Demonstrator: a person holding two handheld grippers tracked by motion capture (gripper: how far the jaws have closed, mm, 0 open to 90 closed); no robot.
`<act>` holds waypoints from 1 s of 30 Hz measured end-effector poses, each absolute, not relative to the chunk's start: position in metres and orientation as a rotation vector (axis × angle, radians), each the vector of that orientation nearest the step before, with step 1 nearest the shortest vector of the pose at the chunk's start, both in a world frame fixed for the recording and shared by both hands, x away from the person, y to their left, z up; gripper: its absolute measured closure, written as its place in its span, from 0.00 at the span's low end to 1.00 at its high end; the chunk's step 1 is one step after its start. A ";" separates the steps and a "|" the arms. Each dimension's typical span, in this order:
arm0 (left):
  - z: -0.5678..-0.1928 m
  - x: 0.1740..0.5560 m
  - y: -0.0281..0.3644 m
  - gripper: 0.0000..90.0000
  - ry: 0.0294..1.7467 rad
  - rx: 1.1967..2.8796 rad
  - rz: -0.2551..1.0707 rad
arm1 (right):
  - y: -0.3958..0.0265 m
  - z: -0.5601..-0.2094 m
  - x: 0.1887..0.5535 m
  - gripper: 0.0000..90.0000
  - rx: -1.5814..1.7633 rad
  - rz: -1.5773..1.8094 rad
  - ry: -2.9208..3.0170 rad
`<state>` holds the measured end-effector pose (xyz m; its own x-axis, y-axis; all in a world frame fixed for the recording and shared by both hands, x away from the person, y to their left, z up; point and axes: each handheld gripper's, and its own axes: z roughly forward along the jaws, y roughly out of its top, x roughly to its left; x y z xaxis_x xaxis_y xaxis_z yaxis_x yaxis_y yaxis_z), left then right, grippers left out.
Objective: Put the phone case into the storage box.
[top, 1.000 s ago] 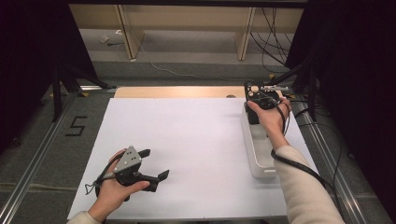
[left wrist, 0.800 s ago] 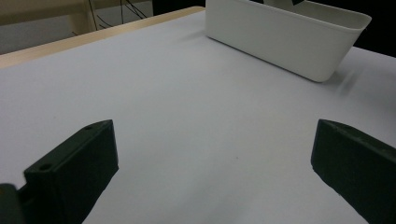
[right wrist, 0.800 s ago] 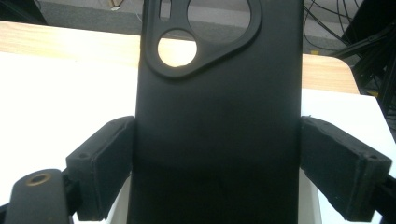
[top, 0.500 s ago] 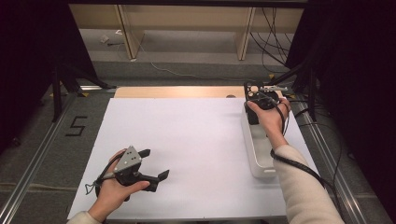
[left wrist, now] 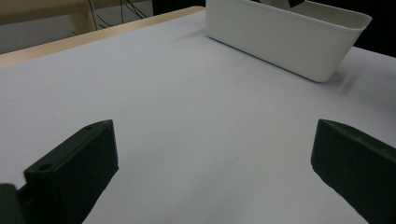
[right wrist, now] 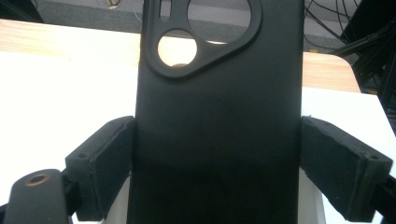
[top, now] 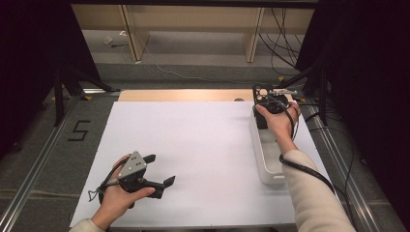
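A black phone case (right wrist: 219,116) with a cut-out for the camera stands upright between the jaws of my right gripper (right wrist: 217,144), whose pads press on its two long edges. In the high view that gripper (top: 266,105) holds the case (top: 264,93) above the far end of a long white bin (top: 267,162) at the table's right side. My left gripper (top: 160,169) rests low over the white table sheet at the near left, open, with nothing between its jaws. The left gripper view looks across the sheet between the spread jaws of that gripper (left wrist: 215,149) toward the bin (left wrist: 280,35).
A white sheet (top: 193,145) covers the table, and a strip of bare wood (top: 183,94) shows along its far edge. Metal rails run down both sides. Cables (top: 285,29) hang at the back right, beyond the table.
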<state>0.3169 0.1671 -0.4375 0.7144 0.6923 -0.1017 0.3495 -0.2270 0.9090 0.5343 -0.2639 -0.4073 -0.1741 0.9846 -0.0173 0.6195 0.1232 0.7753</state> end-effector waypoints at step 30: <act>-0.437 0.317 0.167 0.00 0.813 1.838 0.397 | -0.265 -0.410 0.538 0.16 1.551 0.909 1.849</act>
<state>0.3167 0.1672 -0.4374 0.7151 0.6920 -0.0987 0.3481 -0.2300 0.9088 0.5378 -0.2648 -0.4104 -0.1786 0.9839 0.0089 0.6079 0.1032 0.7873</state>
